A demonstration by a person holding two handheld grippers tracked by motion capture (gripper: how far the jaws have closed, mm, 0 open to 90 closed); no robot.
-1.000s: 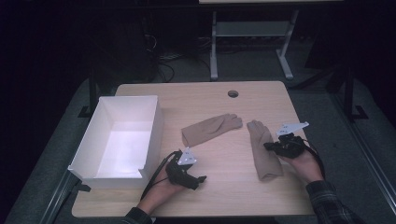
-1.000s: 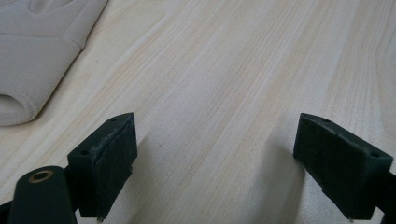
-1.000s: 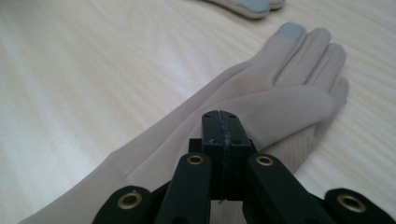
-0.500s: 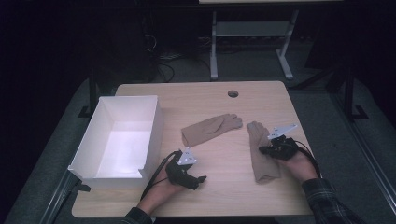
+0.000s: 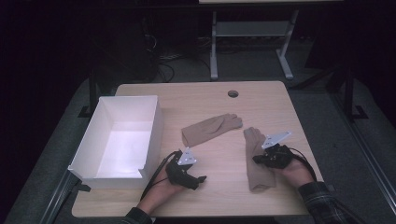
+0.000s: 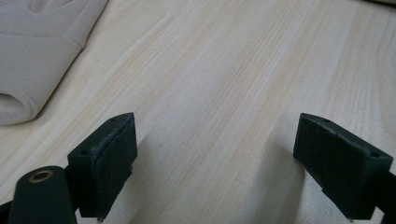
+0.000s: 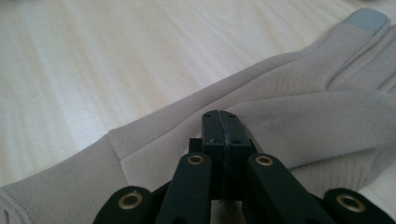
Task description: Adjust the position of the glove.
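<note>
Right tool (image 5: 259, 159): shifted from the upper part of the beige fabric glove (image 5: 256, 163) toward its middle, slightly lower over it.
Jaws: closed together above the glove.

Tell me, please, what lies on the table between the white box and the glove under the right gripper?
In the high view, the left gripper rests between the white box and that glove, jaws open over bare wood. A second glove lies farther back.
</note>
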